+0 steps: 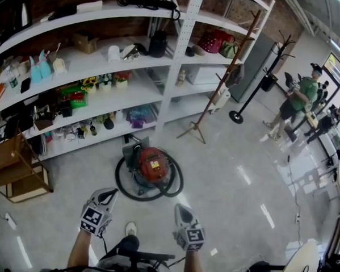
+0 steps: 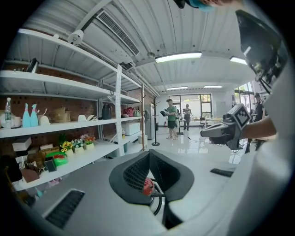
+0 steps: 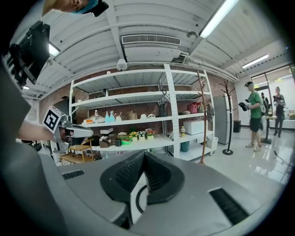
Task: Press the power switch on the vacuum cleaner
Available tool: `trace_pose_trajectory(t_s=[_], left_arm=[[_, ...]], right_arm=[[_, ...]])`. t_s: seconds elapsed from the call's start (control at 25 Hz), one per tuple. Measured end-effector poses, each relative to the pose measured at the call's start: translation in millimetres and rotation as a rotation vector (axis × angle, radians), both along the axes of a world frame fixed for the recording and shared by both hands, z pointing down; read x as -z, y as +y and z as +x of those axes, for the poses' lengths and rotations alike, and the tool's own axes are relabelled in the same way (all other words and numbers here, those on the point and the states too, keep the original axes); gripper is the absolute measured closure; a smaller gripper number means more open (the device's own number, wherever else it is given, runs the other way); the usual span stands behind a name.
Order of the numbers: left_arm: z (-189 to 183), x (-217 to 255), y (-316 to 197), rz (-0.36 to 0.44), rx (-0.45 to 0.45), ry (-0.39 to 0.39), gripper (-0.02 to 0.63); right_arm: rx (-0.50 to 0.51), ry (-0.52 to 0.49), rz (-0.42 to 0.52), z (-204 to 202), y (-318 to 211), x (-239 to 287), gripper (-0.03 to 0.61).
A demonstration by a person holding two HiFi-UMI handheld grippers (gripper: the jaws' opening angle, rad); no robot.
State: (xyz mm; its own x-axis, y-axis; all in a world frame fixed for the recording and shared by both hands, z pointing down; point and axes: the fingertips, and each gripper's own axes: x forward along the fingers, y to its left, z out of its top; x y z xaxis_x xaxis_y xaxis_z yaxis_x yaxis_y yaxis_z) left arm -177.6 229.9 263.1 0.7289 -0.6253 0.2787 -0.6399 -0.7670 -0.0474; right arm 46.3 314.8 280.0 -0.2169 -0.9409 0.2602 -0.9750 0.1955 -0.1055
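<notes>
No text, brand or number is readable anywhere. The vacuum cleaner (image 1: pixel 144 162) has a pale label (image 1: pixel 155 164) on top, print too small to read. The left gripper (image 1: pixel 107 194) and right gripper (image 1: pixel 180 210) carry black-and-white square markers, pattern only, no letters or digits. Bottles and boxes on the shelf unit (image 1: pixel 177 58) are too blurred to read.

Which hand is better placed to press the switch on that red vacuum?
Left, narrowly. The left tool points at the red vacuum cleaner, which shows between its jaws in its own view; the right tool sights mostly floor and hose.
</notes>
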Motion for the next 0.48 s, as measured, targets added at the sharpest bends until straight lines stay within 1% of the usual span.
trace_pose_trajectory(t_s=[0.16, 0.48], left_arm=[[3, -8, -37, -0.003, -0.019, -0.033, 0.609], [9, -27, -91, -0.037, -0.054, -0.054, 0.609]], right_arm=[[-0.013, 0.006, -0.008, 2, -38, -2, 0.568], [-0.025, 0.046, -0.038, 11, -103, -9, 0.567]])
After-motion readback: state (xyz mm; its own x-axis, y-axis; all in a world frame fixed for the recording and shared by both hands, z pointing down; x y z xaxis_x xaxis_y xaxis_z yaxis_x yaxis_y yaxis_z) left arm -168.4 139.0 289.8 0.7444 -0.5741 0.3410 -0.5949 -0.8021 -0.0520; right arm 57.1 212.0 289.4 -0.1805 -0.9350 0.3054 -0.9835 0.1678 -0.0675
